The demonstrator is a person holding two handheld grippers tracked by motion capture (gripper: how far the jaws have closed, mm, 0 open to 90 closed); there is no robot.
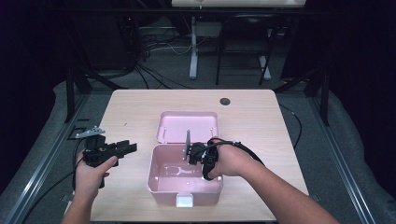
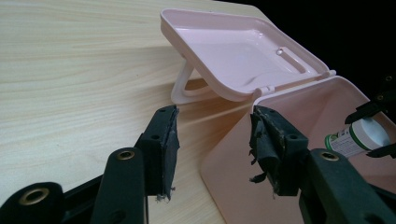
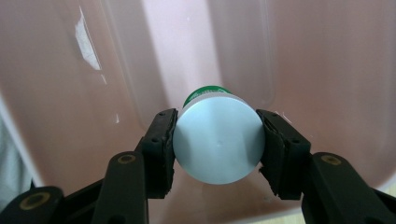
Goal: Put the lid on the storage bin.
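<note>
One white-capped bottle [image 3: 218, 142] is clamped in the right tool [image 3: 217, 144], held inside the open pink box [image 1: 159, 179] on the counter [image 1: 135, 105]. The left tool [image 2: 212, 149] is held with jaws apart, empty, beside the box.

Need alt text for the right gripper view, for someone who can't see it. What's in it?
The right gripper is shut on a small bottle with a pale round cap and green label, its black jaws pressing the cap from both sides. Behind it are the glossy inner walls of a pink box.
</note>
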